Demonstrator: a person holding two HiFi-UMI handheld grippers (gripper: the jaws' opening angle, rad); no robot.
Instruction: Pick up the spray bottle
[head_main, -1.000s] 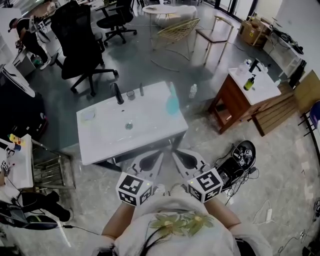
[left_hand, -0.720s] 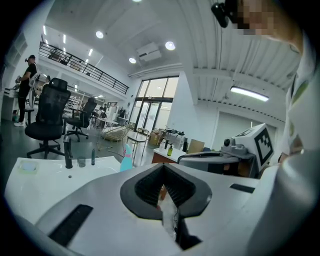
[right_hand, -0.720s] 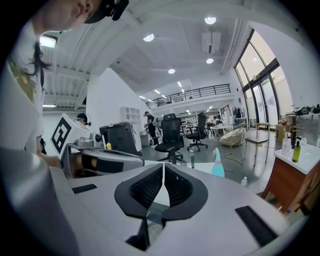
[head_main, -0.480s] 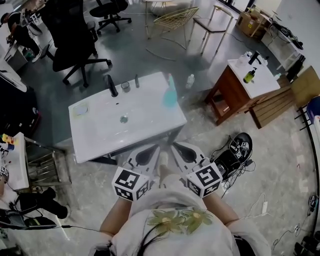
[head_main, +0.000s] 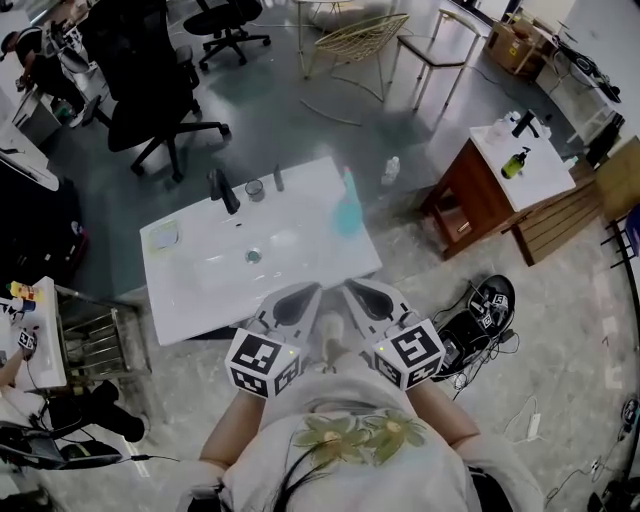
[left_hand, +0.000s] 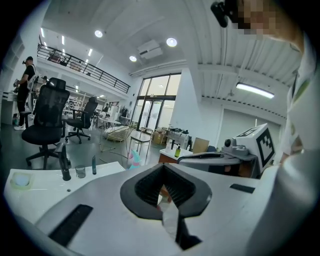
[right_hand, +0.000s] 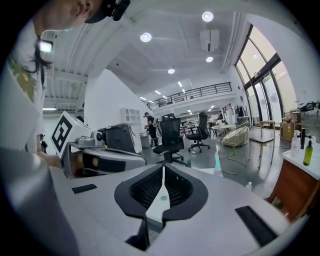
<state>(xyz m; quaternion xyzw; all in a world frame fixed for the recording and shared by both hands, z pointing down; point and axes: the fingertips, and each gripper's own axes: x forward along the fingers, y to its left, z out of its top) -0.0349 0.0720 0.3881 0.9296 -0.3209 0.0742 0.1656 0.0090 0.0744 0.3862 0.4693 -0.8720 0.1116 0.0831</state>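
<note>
Nearing spray bottle (head_main: 347, 208); left claw (head_main: 308, 291) seemingly shut.

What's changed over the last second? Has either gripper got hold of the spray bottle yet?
Both grippers have moved forward toward the white sink counter. In the head view the tips of the left gripper and right gripper now reach its near edge, where before they were short of it. Nothing was taken hold of. Unchanged: both grippers are shut and empty, and the spray bottle stands upright at the counter's far right.
</note>
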